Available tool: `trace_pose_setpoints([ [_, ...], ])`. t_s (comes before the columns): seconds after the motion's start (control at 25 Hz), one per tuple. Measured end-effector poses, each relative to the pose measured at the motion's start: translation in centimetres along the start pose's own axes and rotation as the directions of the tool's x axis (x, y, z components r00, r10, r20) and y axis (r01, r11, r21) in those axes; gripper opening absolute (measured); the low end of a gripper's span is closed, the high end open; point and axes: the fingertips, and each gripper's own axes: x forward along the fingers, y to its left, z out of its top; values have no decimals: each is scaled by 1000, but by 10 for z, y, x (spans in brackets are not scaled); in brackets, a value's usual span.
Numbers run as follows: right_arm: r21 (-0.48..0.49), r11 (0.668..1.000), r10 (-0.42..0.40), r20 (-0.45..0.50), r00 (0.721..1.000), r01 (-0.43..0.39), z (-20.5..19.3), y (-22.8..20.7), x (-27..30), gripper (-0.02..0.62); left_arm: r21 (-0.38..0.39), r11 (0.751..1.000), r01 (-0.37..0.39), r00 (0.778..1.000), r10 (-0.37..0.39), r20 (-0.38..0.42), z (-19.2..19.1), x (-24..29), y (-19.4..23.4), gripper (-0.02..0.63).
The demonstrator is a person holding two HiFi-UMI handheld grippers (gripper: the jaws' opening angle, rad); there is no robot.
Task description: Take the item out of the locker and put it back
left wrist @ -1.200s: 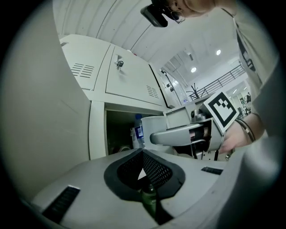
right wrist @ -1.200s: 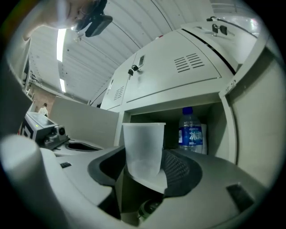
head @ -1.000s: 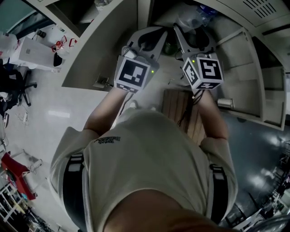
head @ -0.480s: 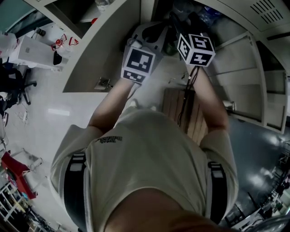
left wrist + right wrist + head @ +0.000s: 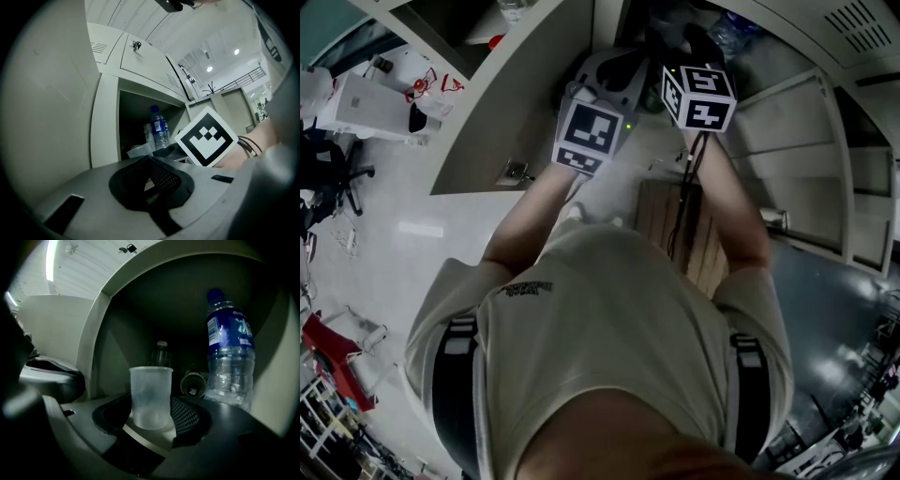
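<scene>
Though hidden from head view, cup (image 5: 150, 397) shows clamped in right tool (image 5: 152, 408).

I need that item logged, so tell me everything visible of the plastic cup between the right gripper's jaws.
The plastic cup is frosted and translucent, lidless, with a thin rim, and tapers slightly toward its base. It is upright between the pads of the right gripper, which appear to press both its sides. It is at the mouth of the open locker, in front of a water bottle and apart from it.
</scene>
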Motion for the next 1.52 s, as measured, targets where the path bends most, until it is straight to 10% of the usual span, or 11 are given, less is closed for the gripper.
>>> trace_pose_setpoints([
  [1.52, 89, 996, -34, 141, 989, 22, 41, -7, -75, 350, 29, 999, 21, 999, -22, 33, 27, -22, -17, 12],
])
